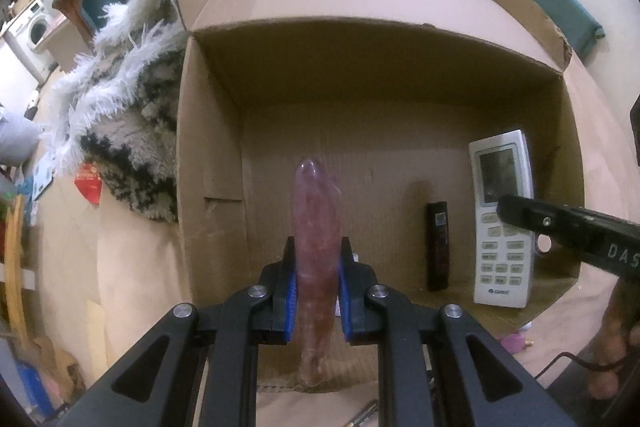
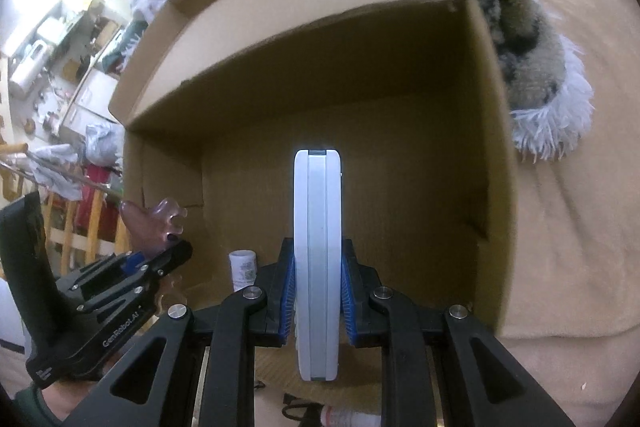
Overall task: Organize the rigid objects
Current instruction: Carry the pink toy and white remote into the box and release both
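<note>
An open cardboard box (image 1: 360, 75) lies below both grippers. My left gripper (image 1: 318, 255) is shut on a translucent pink-purple object (image 1: 316, 227), seen edge on above the box floor. From the right wrist view that left gripper (image 2: 168, 255) is at the box's left side, and the pink object (image 2: 152, 223) shows finger-like prongs. My right gripper (image 2: 318, 255) is shut on a white air-conditioner remote (image 2: 318, 227), held on its edge inside the box. In the left wrist view the white remote (image 1: 500, 267) stands at the right with the right gripper (image 1: 520, 217) across it. A black remote (image 1: 438, 247) lies beside it.
A small white bottle (image 2: 242, 267) stands in the box near its left wall. A shaggy grey and white rug (image 1: 132, 131) presses against the box's outer side. A beige cover (image 2: 568, 227) lies all around, with a red packet (image 1: 89, 183) on it.
</note>
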The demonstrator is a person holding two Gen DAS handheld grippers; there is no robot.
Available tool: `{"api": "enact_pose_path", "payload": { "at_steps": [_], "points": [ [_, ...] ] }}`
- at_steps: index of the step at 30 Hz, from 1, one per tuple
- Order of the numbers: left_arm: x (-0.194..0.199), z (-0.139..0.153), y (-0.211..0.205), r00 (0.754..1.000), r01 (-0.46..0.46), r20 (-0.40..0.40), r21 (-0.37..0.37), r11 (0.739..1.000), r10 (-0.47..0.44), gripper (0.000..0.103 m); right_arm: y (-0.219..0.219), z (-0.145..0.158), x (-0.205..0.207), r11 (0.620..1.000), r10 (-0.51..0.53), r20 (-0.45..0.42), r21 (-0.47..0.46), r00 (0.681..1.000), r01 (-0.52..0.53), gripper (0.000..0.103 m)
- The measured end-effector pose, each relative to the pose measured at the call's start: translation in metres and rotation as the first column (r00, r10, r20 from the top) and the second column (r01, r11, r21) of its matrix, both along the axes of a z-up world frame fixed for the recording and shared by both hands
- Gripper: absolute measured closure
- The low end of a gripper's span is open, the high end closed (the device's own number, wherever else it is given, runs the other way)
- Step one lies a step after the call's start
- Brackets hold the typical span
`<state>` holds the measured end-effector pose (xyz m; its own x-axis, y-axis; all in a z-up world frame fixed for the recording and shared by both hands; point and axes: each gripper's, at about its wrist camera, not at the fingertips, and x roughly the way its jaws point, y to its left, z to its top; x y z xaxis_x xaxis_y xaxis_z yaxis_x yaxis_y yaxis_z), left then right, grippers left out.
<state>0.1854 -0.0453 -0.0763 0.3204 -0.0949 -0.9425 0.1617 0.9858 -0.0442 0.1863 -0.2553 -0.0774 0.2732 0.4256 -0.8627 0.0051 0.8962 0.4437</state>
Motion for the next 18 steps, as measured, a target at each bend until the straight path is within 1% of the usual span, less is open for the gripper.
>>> {"api": "enact_pose_path", "payload": {
  "at_steps": [6,10,14,18],
  "points": [
    [-0.003,-0.007,-0.002,1.000,-0.016,0.003,0.012,1.000,0.016,0.088,0.005,-0.008,0.005,0.998,0.010,-0.023,-0.060,1.000,-0.012,0.081],
    [-0.004,-0.010,-0.006,1.000,-0.012,-0.014,0.004,1.000,0.012,0.088,0.004,-0.014,0.011,0.998,-0.001,-0.046,-0.062,0.999,-0.002,0.081],
    [-0.003,-0.009,-0.007,1.000,-0.017,-0.004,0.012,1.000,0.017,0.088,0.008,-0.016,0.012,0.997,-0.003,-0.051,-0.071,0.999,-0.001,0.081],
    [-0.003,-0.014,-0.009,1.000,-0.021,-0.019,0.000,1.000,0.021,0.088,0.010,-0.016,0.012,0.997,0.007,-0.049,-0.077,0.999,-0.011,0.081]
  ]
}}
